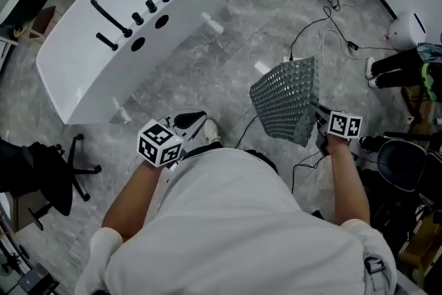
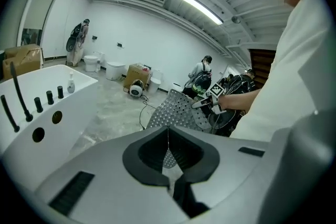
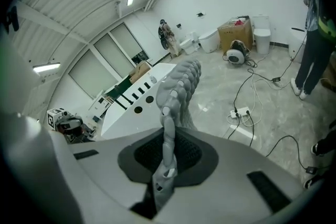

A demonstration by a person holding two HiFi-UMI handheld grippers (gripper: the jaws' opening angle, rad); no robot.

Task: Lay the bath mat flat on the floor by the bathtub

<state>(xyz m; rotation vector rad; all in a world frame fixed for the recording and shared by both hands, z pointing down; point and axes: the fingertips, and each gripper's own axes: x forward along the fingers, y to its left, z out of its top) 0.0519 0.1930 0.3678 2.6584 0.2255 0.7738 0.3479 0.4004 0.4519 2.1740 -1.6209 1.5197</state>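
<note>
**Mat hangs clear of the bathtub, in your right gripper**

Your right gripper (image 1: 319, 114) is clamped on one edge of the mat (image 1: 286, 101). The mat hangs off the floor (image 1: 207, 72), well apart from the bathtub (image 1: 90, 59), out from its near long side. Your left gripper (image 1: 190, 122) has its jaws together on nothing and is the nearer one to the bathtub. The move likely turns on swinging the mat's long side parallel to the bathtub.
</note>
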